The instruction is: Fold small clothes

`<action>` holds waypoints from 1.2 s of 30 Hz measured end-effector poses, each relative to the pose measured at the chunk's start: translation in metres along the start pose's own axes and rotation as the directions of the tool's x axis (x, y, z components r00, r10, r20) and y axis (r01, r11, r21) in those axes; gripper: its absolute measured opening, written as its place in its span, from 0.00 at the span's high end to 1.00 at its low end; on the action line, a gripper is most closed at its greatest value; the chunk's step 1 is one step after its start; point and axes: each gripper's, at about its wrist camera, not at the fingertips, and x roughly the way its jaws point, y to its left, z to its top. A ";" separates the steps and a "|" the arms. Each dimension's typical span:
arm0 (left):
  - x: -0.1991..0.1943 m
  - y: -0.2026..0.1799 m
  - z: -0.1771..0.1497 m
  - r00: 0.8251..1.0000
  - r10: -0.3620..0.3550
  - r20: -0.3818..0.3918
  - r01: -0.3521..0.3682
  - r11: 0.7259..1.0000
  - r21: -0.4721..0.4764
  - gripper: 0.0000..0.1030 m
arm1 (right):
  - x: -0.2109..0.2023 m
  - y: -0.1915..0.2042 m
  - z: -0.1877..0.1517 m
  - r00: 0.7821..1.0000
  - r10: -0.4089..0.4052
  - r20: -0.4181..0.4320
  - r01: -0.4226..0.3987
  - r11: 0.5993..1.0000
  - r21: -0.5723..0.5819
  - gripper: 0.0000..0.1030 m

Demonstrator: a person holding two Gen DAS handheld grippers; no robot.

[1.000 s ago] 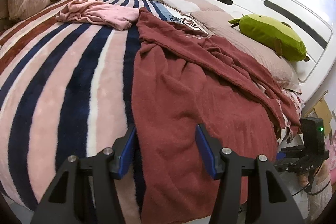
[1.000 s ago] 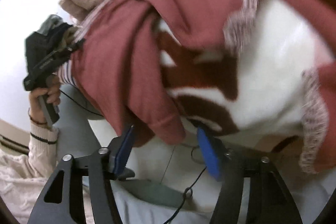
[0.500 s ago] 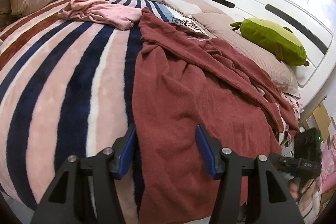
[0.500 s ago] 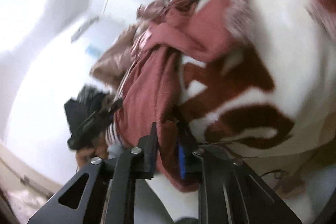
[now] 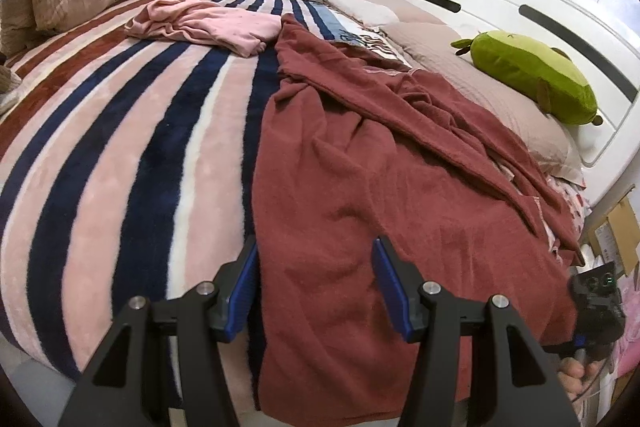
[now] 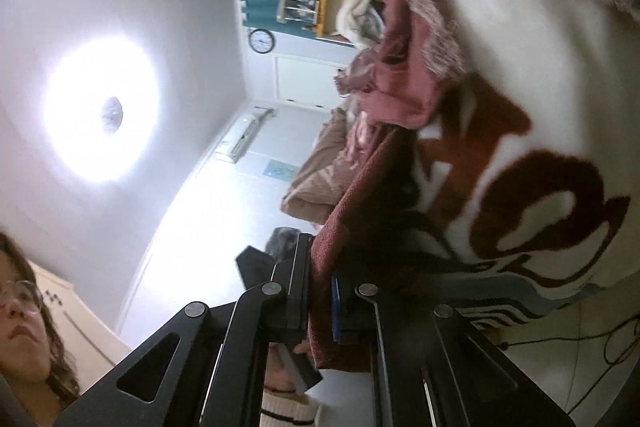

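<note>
Right claw (image 6: 320, 291) pinches the maroon garment's (image 6: 340, 227) hanging edge.

You won't find much to read here. Big dark-red letters run across the white blanket (image 6: 560, 131) in your right wrist view, but they're sideways, folded and blurred, so I can't make out a word. The wall clock (image 6: 262, 41) is too small to read. The cardboard box (image 5: 616, 235) by the bed has a label, unreadable too.
</note>
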 end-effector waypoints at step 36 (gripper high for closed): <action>0.019 0.004 0.020 1.000 -0.016 -0.005 0.015 1.000 -0.012 0.68 | -0.053 0.097 0.023 0.837 -0.524 0.160 0.543 0.756 -0.364 0.51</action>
